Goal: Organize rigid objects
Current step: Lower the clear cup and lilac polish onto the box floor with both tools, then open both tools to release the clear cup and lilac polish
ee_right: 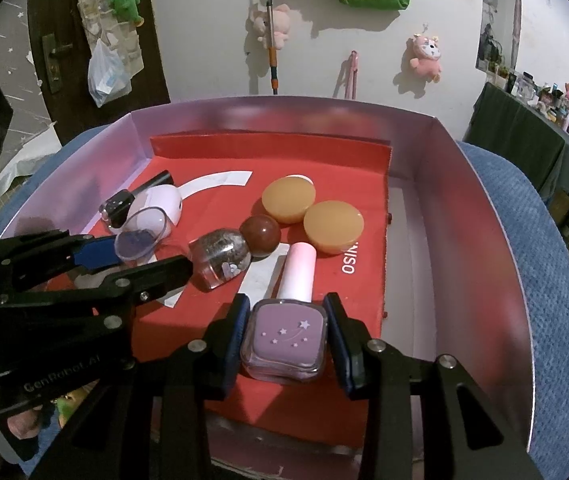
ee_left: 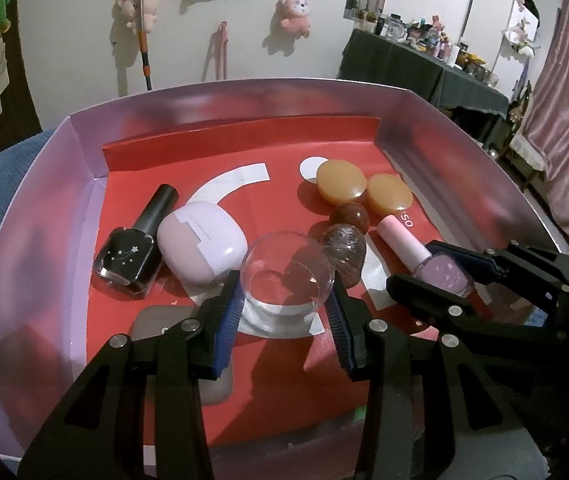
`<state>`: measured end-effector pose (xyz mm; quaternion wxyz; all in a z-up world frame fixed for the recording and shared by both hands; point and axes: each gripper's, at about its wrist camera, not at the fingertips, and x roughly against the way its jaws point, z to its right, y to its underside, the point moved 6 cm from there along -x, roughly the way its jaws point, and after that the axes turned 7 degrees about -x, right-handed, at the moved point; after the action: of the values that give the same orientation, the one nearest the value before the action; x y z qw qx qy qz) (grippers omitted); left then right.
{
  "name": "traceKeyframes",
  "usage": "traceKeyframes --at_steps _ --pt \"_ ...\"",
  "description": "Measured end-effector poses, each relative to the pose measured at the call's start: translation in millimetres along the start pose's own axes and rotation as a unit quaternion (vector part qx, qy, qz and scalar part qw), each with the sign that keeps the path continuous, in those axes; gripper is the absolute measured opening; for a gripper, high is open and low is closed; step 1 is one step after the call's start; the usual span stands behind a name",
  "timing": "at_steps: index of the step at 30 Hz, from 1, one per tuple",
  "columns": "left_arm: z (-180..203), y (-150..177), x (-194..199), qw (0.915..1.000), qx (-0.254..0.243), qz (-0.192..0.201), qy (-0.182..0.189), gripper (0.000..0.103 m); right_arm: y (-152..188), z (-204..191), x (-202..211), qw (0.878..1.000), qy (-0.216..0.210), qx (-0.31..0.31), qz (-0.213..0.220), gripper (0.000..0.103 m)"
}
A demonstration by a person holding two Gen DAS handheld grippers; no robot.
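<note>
In a lilac tray (ee_left: 44, 208) lined red, the left tool (ee_left: 284, 304) grips a clear glass dome (ee_left: 286, 268); the right tool (ee_right: 286, 334) clamps a lying lilac nail polish bottle (ee_right: 284, 340), star-printed, pink cap.

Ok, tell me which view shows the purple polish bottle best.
The right wrist view: the purple bottle lies whole and near, star print facing the camera, between the right tool's fingers. The left wrist view shows it smaller, at an angle, partly behind a finger.
</note>
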<state>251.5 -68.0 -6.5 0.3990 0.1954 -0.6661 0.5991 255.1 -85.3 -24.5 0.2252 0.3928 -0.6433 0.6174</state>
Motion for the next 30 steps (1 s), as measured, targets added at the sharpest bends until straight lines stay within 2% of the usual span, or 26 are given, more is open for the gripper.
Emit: traceKeyframes --at_steps 4,6,8,13,17,22,24,26,30 --pt "-1.6 -1.4 4.6 0.9999 0.003 0.008 -0.008 0.046 -2.8 0.4 4.0 1.0 -0.002 -0.002 0.006 0.044" --pt "-5.0 -1.6 7.1 0.9997 0.006 0.013 -0.017 0.056 -3.9 0.8 6.9 1.0 0.002 -0.001 0.011 0.046" --pt "-8.3 -1.3 9.7 0.9997 0.014 0.017 -0.015 0.06 -4.5 2.2 9.9 1.0 0.001 -0.001 0.015 0.048" --pt "-10.8 -0.5 18.8 0.9993 0.021 0.027 -0.012 0.06 -3.5 -0.6 19.0 1.0 -0.005 0.001 0.024 0.058" --pt "-9.7 0.5 29.7 0.999 0.02 0.037 -0.016 0.06 -3.4 -1.5 26.8 0.999 -0.014 -0.002 0.031 0.06" --pt "-5.3 1.8 47.5 0.9981 0.012 0.056 -0.025 0.061 -1.9 -2.4 40.1 0.999 -0.031 -0.009 0.043 0.068" --pt "-5.9 2.4 56.0 0.997 0.009 0.066 -0.04 0.072 -0.8 -3.1 46.6 0.998 -0.036 -0.01 0.049 0.069" --pt "-7.6 2.4 64.7 0.9957 0.008 0.078 -0.05 0.077 0.1 -4.3 53.2 0.997 -0.043 -0.012 0.055 0.071" --pt "-10.3 5.9 79.2 0.9944 0.013 0.091 -0.052 0.077 1.8 -8.6 67.0 0.996 -0.048 -0.009 0.072 0.088"
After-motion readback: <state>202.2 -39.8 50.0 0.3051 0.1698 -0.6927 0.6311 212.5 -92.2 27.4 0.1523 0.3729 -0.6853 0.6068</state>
